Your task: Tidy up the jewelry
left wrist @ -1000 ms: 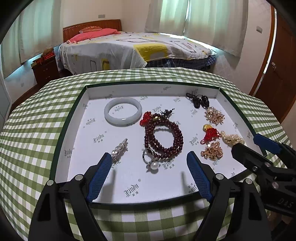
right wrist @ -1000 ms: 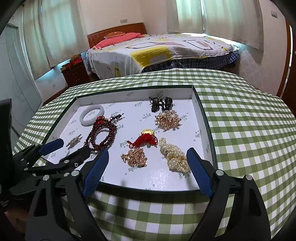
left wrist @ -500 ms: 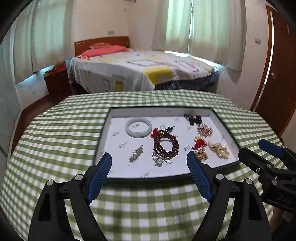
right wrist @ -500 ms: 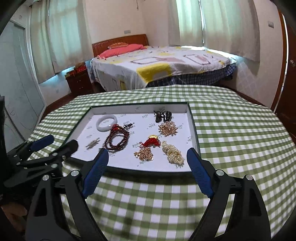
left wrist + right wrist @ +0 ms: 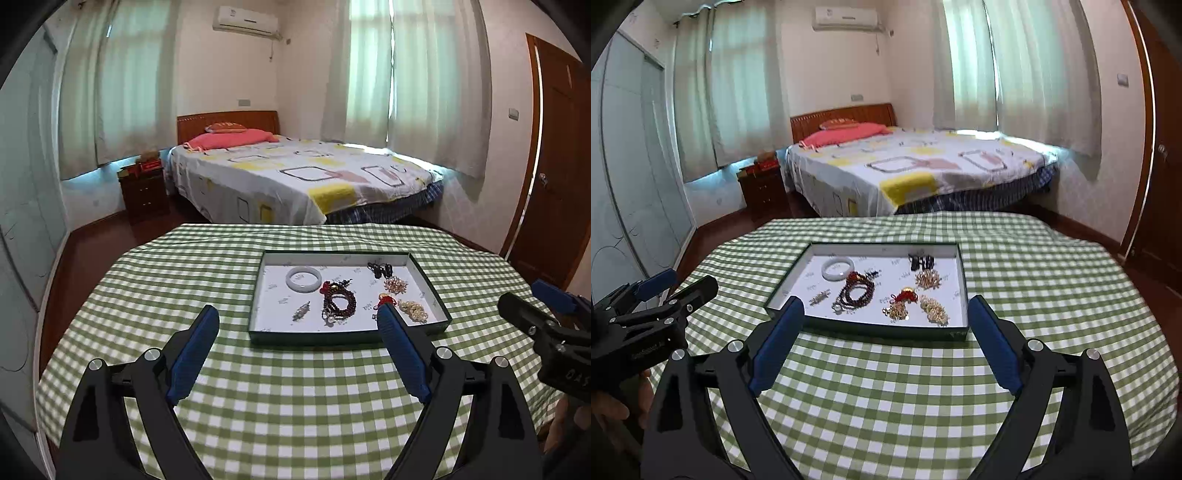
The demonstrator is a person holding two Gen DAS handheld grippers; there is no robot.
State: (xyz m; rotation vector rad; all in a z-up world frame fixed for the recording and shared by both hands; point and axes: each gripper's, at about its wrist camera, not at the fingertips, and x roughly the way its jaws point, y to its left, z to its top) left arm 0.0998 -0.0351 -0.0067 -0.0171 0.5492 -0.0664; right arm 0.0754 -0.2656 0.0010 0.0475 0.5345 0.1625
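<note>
A shallow dark-green tray (image 5: 347, 338) (image 5: 886, 328) with a white floor lies on the checked table. It holds a white bangle (image 5: 303, 278) (image 5: 838, 268), a dark red bead bracelet (image 5: 340, 301) (image 5: 857, 293), a silver brooch (image 5: 301, 311), a pearl ring (image 5: 330, 316), black pieces (image 5: 921, 261), gold clusters (image 5: 928, 278), a red knot (image 5: 905, 295) and pearls (image 5: 934, 310). My left gripper (image 5: 297, 314) (image 5: 690, 280) and right gripper (image 5: 886, 303) (image 5: 522, 293) hover above the table, short of the tray. Their jaws are opening and hold nothing.
A green-and-white checked cloth (image 5: 295, 398) covers the round table, whose edges drop off left and right. Behind it stand a bed (image 5: 295, 177), a dark nightstand (image 5: 144, 192) and a wooden door (image 5: 554, 177). A hand (image 5: 609, 410) holds the left gripper.
Both grippers have drawn back and risen from the tray. It now looks smaller and farther off, and much more of the table and room shows.
</note>
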